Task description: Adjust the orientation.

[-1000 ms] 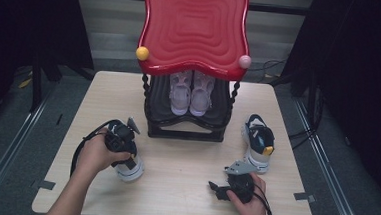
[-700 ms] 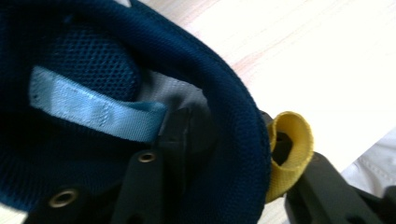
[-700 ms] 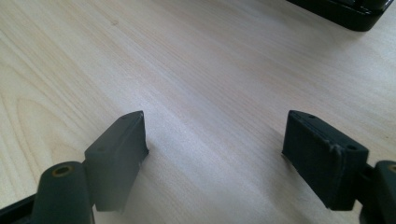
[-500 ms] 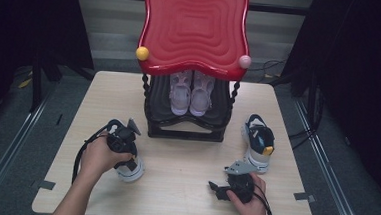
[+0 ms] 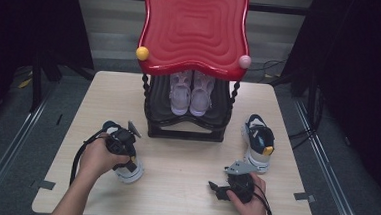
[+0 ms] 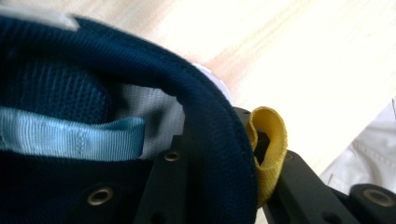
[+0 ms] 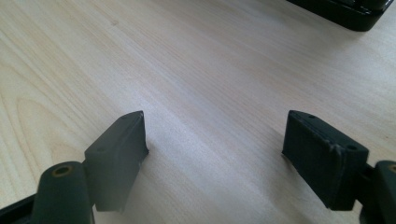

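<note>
navy shoe collar (image 6: 219, 140) clamped, yellow heel loop (image 6: 268, 149)

Left-hand shoe (image 5: 127, 166) on the bench (image 5: 183, 187): largely covered in the high view by the hand and the left tongs (image 5: 121, 146), toe and sole edge alone exposed. In the left gripper view, navy collar (image 6: 205, 121) cropped by the top, left and bottom edges; yellow heel loop (image 6: 268, 144) partly masking one black jaw; other jaw sunk inside the shoe; background bench overexposed and blurred. Lilac pair (image 5: 192, 90) on the rack: heels concealed beneath the red top (image 5: 193, 27). Right tongs (image 5: 223, 187): body half under the hand, tips too small to resolve from above. Forearms cut by the bottom edge.
</note>
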`<action>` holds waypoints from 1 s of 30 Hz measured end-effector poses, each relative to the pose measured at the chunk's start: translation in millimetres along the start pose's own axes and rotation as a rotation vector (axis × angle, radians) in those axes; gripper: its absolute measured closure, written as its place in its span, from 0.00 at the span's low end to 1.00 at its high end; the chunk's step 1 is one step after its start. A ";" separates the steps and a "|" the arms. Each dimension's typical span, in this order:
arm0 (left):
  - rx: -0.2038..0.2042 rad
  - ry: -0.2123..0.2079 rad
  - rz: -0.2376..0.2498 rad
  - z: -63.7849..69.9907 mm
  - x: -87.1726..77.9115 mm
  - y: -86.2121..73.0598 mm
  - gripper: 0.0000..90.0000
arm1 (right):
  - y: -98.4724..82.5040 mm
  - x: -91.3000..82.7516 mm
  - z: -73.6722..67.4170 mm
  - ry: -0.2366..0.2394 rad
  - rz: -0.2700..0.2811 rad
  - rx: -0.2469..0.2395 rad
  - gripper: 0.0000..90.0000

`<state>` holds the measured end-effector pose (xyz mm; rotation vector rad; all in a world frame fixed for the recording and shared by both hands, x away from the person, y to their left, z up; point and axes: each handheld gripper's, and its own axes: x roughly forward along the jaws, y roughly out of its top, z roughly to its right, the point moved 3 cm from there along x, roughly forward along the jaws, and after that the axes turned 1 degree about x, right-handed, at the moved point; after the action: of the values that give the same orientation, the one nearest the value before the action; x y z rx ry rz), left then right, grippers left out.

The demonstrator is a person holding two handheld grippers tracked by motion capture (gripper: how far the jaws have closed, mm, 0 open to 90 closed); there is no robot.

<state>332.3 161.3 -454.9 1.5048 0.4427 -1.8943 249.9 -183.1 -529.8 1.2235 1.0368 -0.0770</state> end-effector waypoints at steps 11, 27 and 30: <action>0.188 0.038 -0.036 0.2 -26.9 -11.0 0.86 | 0.0 0.0 0.1 0.000 0.001 0.000 0.23; 0.339 0.039 -0.045 13.4 -91.4 -10.5 0.85 | 0.2 0.3 0.2 0.000 0.005 -0.001 0.23; 0.371 0.027 -0.044 18.6 -102.6 -8.4 0.85 | 0.2 0.1 0.0 -0.001 0.003 0.004 0.23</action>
<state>324.6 185.4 -353.4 1.7689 0.1385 -2.0750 250.1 -183.0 -529.7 1.2281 1.0344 -0.0772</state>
